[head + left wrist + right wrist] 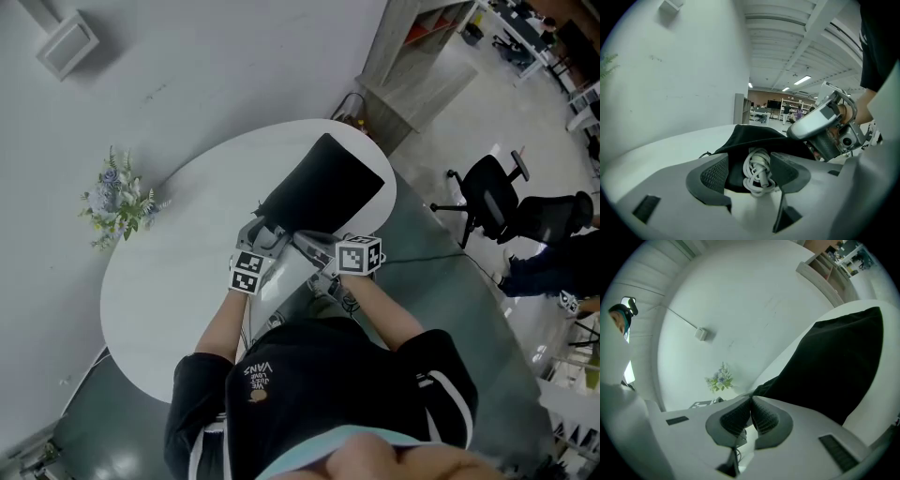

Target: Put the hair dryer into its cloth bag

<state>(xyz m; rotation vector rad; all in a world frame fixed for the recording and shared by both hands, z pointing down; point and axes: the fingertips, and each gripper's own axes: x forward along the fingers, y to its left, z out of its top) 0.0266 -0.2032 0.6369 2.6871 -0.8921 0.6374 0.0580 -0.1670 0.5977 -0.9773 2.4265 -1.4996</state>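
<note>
A black cloth bag [323, 192] lies on the white oval table [169, 291], its mouth toward me. In the left gripper view a coil of white power cord [759, 171] sits in the bag's [754, 138] mouth; the hair dryer's body is hidden inside. My left gripper [750, 172] is open, its jaws either side of the coil without pressing on it. My right gripper [751, 401] is shut, pinching the rim of the bag [834, 362]. In the left gripper view it [825, 131] holds that rim up at the right. In the head view both grippers [267, 232] [307, 242] meet at the bag's near end.
A small bunch of flowers [120, 202] lies at the table's far left. Beyond the table stand a wooden shelf unit [412, 66] and a black office chair [487, 192]. A white wall rises behind the table.
</note>
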